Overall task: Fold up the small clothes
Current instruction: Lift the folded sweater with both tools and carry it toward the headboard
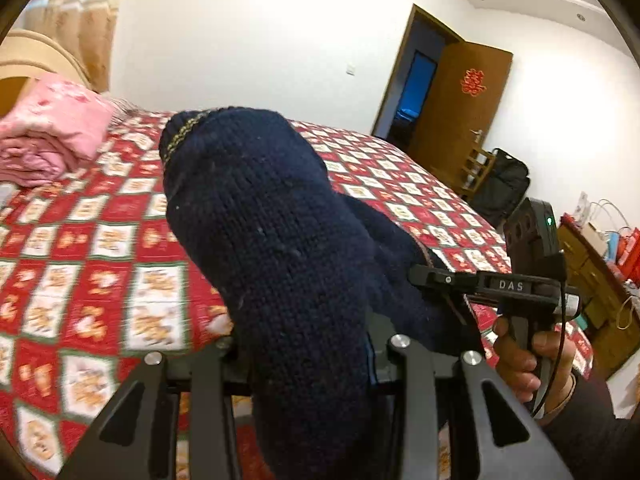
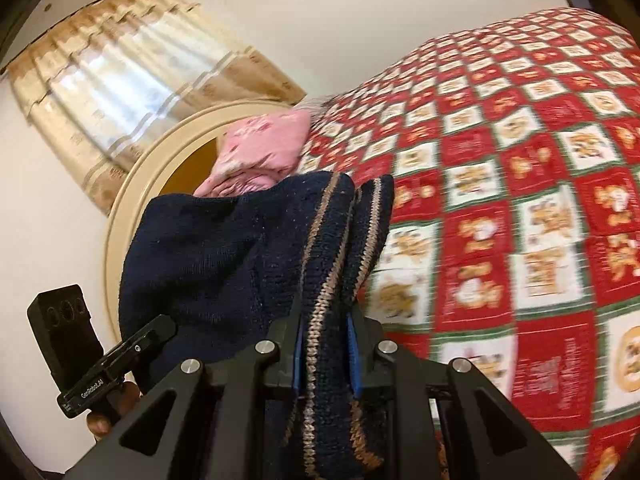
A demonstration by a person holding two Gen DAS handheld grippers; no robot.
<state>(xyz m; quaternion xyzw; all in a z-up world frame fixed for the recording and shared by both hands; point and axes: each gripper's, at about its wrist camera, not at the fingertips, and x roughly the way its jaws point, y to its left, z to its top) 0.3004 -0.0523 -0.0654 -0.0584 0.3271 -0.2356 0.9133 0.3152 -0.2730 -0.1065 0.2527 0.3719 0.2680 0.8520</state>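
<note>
A navy knitted garment [image 1: 260, 220] hangs in the air over the bed, bunched thick between the fingers of my left gripper [image 1: 308, 360], which is shut on it. Its fingertips are hidden by the wool. My right gripper [image 2: 326, 344] is shut on the same garment's [image 2: 208, 256] brown-striped edge [image 2: 320, 300], which passes between the blue pads [image 2: 297, 360]. In the left wrist view the right gripper [image 1: 424, 274] meets the garment's right side, with a hand [image 1: 520, 360] on its handle. The left gripper's body [image 2: 120, 352] shows at the lower left of the right wrist view.
Below lies a bed with a red and white patterned quilt [image 1: 100, 240]. A folded pink blanket [image 1: 52, 132] sits by the curved headboard [image 2: 132, 200]. A curtain [image 2: 120, 80] hangs behind. An open wooden door [image 1: 460, 112], a black bag [image 1: 504, 184] and a cluttered cabinet [image 1: 592, 280] stand beyond the bed.
</note>
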